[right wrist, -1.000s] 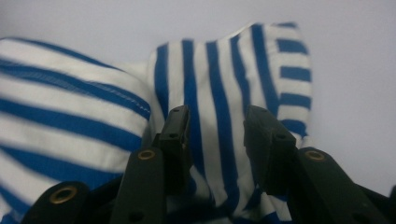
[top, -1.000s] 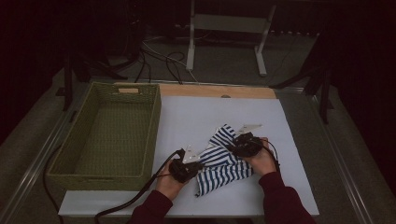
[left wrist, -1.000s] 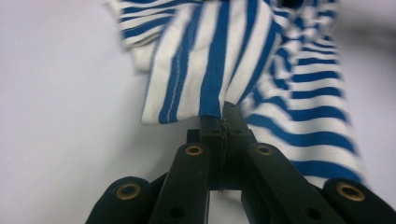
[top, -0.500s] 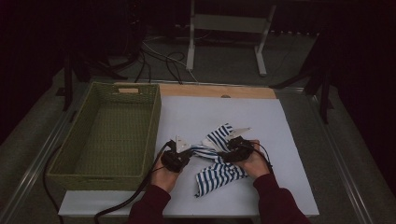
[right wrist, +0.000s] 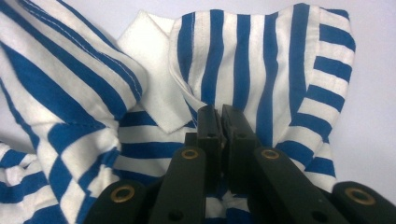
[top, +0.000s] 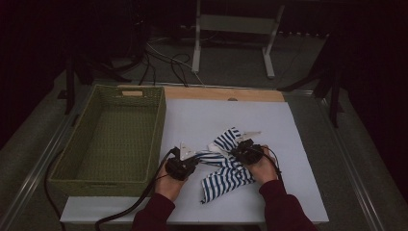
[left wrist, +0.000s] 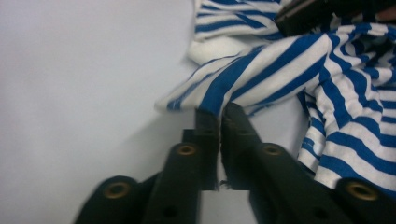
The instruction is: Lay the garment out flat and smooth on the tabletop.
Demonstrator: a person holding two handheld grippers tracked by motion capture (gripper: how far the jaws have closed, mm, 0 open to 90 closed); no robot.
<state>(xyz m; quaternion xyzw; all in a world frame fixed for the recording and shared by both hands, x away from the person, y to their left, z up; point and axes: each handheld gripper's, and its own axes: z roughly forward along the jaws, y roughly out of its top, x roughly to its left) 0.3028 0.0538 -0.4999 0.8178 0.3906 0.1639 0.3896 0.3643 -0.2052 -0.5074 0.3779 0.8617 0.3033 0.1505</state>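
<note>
Nearest the person, two dark red sleeves come in from the bottom edge of the high view, each hand holding a black gripper over the white table. The left gripper has its fingers nearly together, pinching the edge of a crumpled blue-and-white striped cloth garment; its jaws have just been opening slightly, with the striped fabric between the tips in the left gripper view. The right gripper, just across the cloth, has its fingers clamped on a fold of the same garment beside a plain white collar piece; its jaws have just been closing on that fabric. The garment lies bunched on the table between and in front of the two hands, one part trailing toward the near edge, another reaching away past the right gripper. To the left, beside the white surface, stands an empty-looking green woven rectangular basket. Beyond the table, cables and a grey metal stand sit on the dark floor.
</note>
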